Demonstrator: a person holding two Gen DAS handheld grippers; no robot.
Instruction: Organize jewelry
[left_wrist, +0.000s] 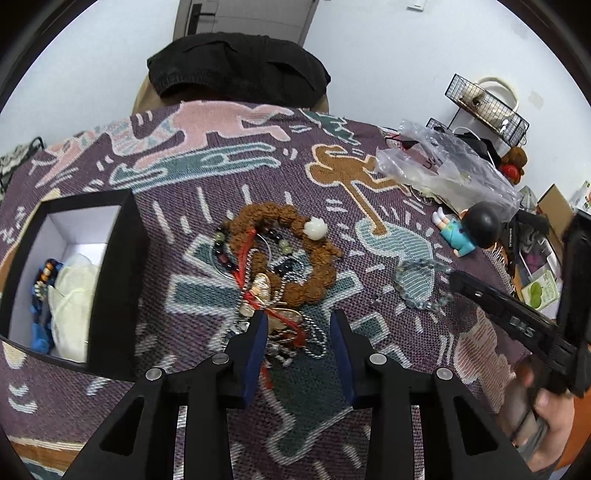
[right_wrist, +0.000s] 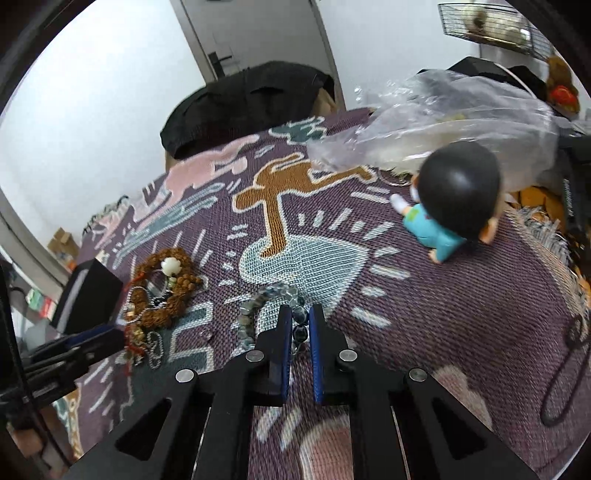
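Note:
A heap of jewelry lies on the patterned cloth: a brown seed-bead bracelet (left_wrist: 295, 236) with a white bead, red cord, silver chains and gold pieces (left_wrist: 280, 314). My left gripper (left_wrist: 299, 317) is open, its fingers on either side of the near end of the heap. A pale blue-grey bead bracelet (left_wrist: 421, 280) lies to the right. My right gripper (right_wrist: 300, 314) is shut on that bead bracelet (right_wrist: 266, 299), with dark beads pinched between its blue pads. The heap also shows in the right wrist view (right_wrist: 162, 291).
A black box (left_wrist: 118, 280) with a white inside stands at the left and holds blue beads and a pale pouch. A doll with a black head (right_wrist: 454, 199) lies at the right, beside a clear plastic bag (right_wrist: 443, 118). A black garment (left_wrist: 236, 70) hangs at the far edge.

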